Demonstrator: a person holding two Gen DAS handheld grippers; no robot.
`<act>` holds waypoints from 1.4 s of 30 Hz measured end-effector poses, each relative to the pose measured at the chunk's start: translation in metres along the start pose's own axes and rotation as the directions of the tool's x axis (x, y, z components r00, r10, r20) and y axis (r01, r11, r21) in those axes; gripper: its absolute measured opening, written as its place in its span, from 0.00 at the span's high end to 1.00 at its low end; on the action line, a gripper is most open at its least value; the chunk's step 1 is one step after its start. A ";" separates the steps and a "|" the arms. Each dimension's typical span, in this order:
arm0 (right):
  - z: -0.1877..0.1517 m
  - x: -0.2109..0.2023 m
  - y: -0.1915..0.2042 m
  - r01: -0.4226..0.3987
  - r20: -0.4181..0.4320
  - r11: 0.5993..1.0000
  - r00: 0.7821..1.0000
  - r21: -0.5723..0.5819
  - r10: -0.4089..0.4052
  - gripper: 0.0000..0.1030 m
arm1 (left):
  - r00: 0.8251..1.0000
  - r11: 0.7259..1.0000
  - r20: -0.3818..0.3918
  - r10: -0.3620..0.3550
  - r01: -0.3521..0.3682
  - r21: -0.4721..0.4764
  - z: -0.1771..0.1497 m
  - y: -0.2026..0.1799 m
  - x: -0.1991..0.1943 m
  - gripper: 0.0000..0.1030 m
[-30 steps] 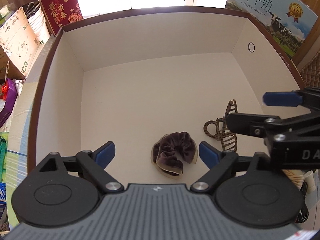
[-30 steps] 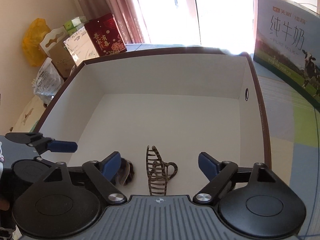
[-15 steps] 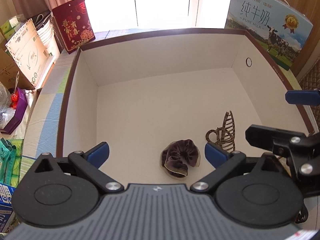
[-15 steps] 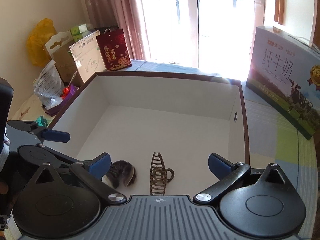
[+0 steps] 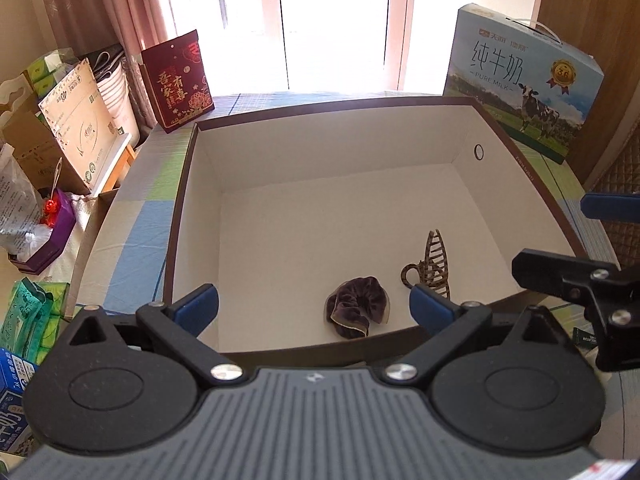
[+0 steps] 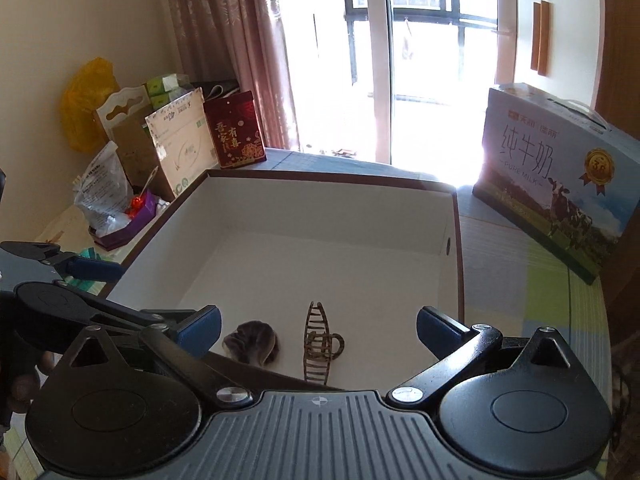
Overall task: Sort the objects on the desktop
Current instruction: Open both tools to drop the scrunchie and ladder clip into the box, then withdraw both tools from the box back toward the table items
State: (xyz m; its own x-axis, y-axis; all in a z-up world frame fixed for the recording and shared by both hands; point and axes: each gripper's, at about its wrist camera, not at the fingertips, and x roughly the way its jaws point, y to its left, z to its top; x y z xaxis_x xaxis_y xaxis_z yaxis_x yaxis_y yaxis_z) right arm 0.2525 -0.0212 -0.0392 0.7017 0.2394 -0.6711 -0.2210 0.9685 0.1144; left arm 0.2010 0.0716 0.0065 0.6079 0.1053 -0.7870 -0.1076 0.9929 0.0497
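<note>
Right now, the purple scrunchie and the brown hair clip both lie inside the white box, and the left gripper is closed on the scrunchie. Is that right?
Not quite. The left gripper is open and holds nothing. The left wrist view shows the scrunchie lying free on the floor of the box, beside the hair clip.

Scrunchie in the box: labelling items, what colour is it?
Dark purple scrunchie with a pale edge, clearest in the left wrist view.

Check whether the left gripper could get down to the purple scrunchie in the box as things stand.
Probably yes. The left gripper is open and empty, and the scrunchie lies uncovered on the floor of the open-topped box, apart from the hair claw. The near wall is the only thing to clear.
</note>
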 end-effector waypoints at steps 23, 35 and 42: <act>-0.091 -0.067 0.007 0.027 -0.038 1.000 0.999 0.007 -0.026 0.02 | 0.998 0.999 -0.032 -0.046 0.046 0.006 -0.085 -0.019 -0.055 0.03; -0.137 -0.073 0.005 0.043 -0.153 0.998 0.987 0.038 -0.037 0.02 | 0.993 0.997 -0.096 -0.075 0.078 0.030 -0.122 -0.035 -0.060 0.03; -0.157 -0.077 0.002 0.062 -0.204 0.996 0.978 0.059 -0.048 0.02 | 0.989 0.995 -0.126 -0.079 0.085 0.048 -0.136 -0.042 -0.061 0.03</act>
State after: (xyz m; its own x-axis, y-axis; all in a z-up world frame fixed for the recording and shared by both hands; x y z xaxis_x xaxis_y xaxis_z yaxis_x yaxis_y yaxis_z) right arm 0.0913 -0.0479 -0.1024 0.5584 0.1733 -0.8113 -0.1370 0.9838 0.1159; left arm 0.0615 0.0161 -0.0313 0.5101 0.0190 -0.8599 -0.0177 0.9998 0.0116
